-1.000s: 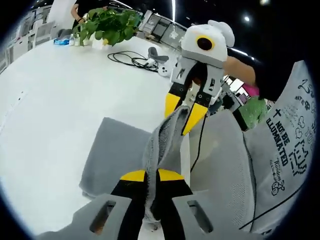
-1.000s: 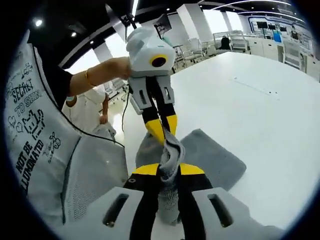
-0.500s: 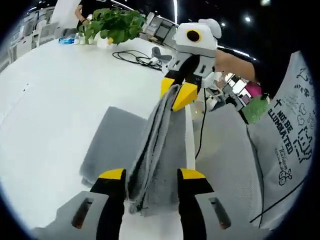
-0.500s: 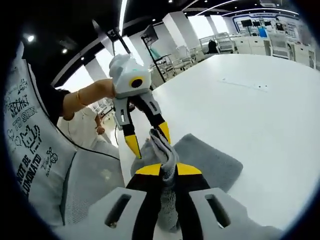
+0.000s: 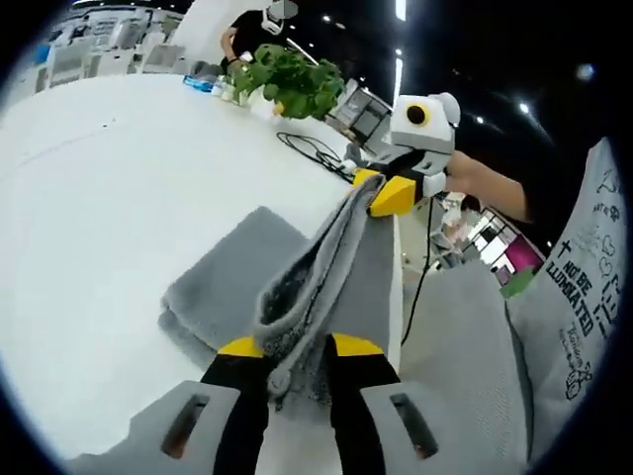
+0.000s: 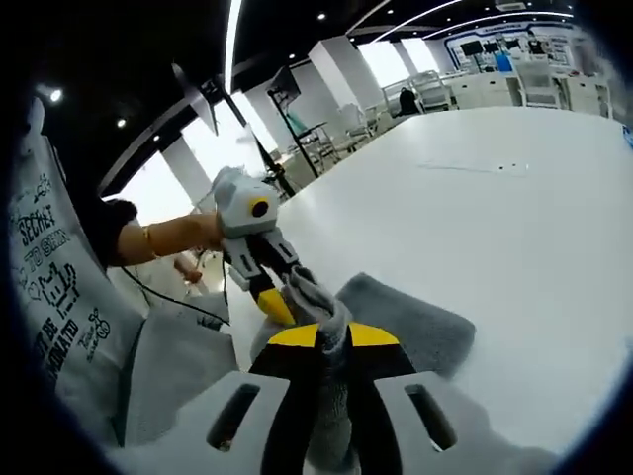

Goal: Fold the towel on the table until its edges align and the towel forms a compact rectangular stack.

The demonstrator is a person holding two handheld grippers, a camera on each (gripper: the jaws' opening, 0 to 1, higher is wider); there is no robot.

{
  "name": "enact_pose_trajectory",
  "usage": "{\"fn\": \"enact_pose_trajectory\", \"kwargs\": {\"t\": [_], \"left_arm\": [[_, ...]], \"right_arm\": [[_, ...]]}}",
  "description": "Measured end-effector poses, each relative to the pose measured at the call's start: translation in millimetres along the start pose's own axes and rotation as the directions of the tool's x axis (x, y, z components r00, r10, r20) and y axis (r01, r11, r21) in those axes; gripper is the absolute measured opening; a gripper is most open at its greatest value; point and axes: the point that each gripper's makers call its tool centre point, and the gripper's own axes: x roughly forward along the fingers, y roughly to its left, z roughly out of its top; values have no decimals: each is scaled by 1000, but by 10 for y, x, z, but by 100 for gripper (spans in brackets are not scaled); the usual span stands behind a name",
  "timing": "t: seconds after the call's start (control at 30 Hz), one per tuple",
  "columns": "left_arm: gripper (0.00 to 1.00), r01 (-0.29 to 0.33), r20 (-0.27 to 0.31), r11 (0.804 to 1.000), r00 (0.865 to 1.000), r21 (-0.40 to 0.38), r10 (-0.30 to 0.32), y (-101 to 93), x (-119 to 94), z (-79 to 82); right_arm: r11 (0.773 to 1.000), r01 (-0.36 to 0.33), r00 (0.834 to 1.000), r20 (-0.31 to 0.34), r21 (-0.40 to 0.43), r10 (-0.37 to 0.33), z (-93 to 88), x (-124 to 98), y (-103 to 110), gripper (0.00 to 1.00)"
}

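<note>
A grey towel (image 5: 232, 282) lies partly folded on the white table (image 5: 109, 188), near the table's edge. One edge of it is lifted and stretched between the two grippers. My left gripper (image 5: 300, 348) is shut on the near end of that raised edge. In the left gripper view, the right gripper (image 5: 384, 190) pinches the far end. In the right gripper view, my right gripper (image 6: 321, 338) is shut on a bunch of towel (image 6: 410, 322), and the left gripper (image 6: 279, 297) holds the same fold just beyond it, in a person's hand.
A potted plant (image 5: 287, 79) and a coil of black cable (image 5: 318, 153) sit far back on the table. A grey mesh chair back (image 5: 465, 341) and a person's printed shirt (image 5: 584, 287) stand beside the table edge. Open white tabletop (image 6: 514, 228) lies past the towel.
The left gripper, open half a second ago, has shut on the towel edge again. The grippers have drawn apart, stretching the raised fold between them.
</note>
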Motion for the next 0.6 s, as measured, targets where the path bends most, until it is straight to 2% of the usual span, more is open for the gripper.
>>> {"fn": "enact_pose_trajectory", "kwargs": {"t": [0.1,0.17,0.27,0.37,0.47,0.6], "left_arm": [[16,-36,36,999,999,-30,37,41,23,40],[13,-83,85,995,993,-48,87,67,15,114],[11,-102,157,994,982,-46,108,43,14,211],[10,-110,195,991,973,-75,123,57,26,277],[10,-125,207,990,969,-68,136,91,44,314],[10,-156,266,984,948,-87,174,177,54,429]], "right_arm": [[1000,14,1000,9,12,-15,-19,18,-62,7],[1000,22,1000,19,16,-23,-12,18,-98,7],[998,48,998,34,31,-49,-5,9,-189,7],[996,74,996,42,53,-77,-25,13,-320,7],[994,90,994,49,61,-93,-45,32,-399,7],[988,121,989,67,100,-128,-75,55,-538,7]]}}
